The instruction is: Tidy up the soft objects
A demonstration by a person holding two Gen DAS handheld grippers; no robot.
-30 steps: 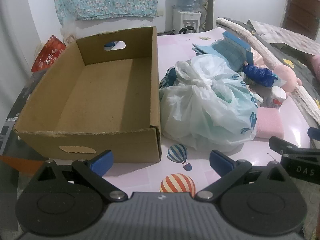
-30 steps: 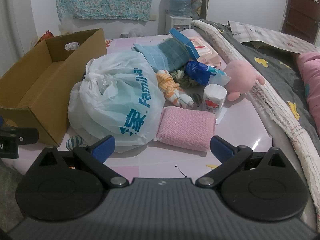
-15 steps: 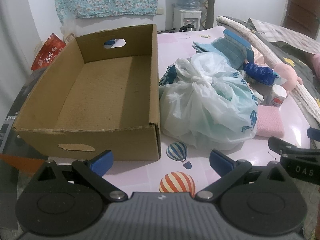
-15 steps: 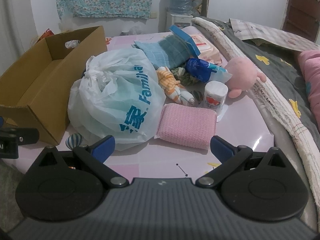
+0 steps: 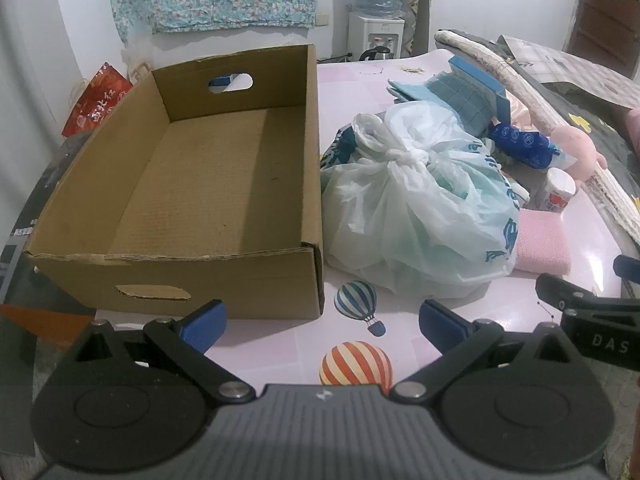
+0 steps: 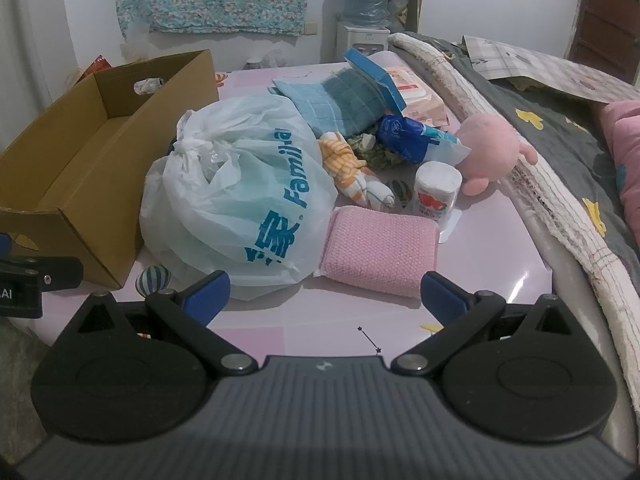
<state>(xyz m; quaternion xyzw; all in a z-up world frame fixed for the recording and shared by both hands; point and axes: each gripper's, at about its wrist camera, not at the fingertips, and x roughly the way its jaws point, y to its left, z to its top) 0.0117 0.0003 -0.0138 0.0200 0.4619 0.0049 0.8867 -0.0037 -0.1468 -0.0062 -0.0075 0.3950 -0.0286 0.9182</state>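
An empty open cardboard box (image 5: 208, 184) (image 6: 80, 160) stands at the left of the pink table. To its right lies a knotted white plastic bag (image 5: 420, 200) (image 6: 240, 192), then a pink knitted pad (image 6: 380, 252) (image 5: 540, 240). Behind them are a blue towel (image 6: 340, 100), a striped orange cloth (image 6: 348, 164), a blue packet (image 6: 404, 132) and a pink plush toy (image 6: 488, 148). My left gripper (image 5: 323, 322) is open, low before the box corner. My right gripper (image 6: 326, 292) is open, just short of the bag and pad.
A small white jar (image 6: 436, 192) stands by the plush. A wipes pack (image 6: 416, 92) lies behind the towel. A grey quilt (image 6: 560, 152) runs along the table's right edge. A red bag (image 5: 96, 104) sits left of the box; a water dispenser (image 5: 376, 32) stands at the back wall.
Both grippers have risen and tilted down a little, so the table contents sit slightly lower and farther in view. Nothing was grasped or moved.
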